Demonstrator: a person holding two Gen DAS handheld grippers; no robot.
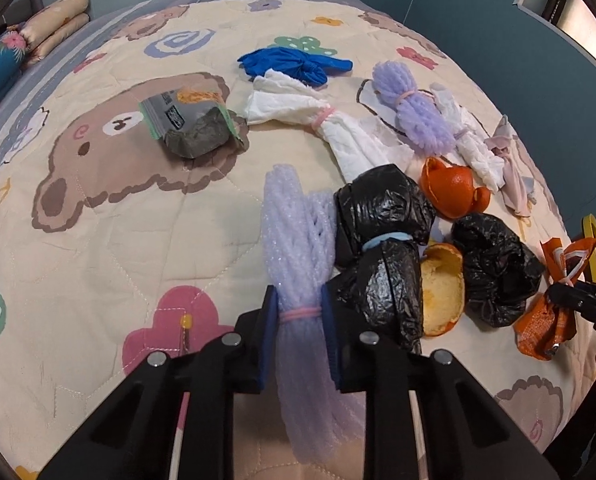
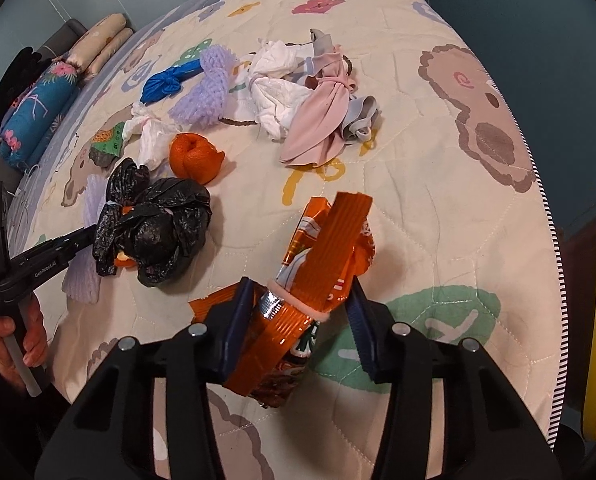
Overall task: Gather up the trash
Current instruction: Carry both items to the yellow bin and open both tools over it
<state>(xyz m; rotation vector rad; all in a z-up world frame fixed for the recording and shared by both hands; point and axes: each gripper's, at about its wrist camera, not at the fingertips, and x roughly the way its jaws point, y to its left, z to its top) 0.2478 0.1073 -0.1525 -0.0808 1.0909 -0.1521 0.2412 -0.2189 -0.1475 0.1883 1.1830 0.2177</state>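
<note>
Both fisheye views are bright and evenly lit from above, sharp across the quilt (image 1: 98, 264) with only soft, short shadows beside the black bags (image 1: 382, 240), a little sheen on their plastic, strong barrel bending toward the rims and dark vignetted corners.

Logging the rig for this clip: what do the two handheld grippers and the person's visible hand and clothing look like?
Both the left gripper and the right gripper have black angular plastic frames with round silver pivot pins and flat dark-blue finger pads. Seen from the right wrist view, the left one bears small white lettering and a pale grey handle bar, gripped by a bare hand. Clothing below the hand looks dark.
</note>
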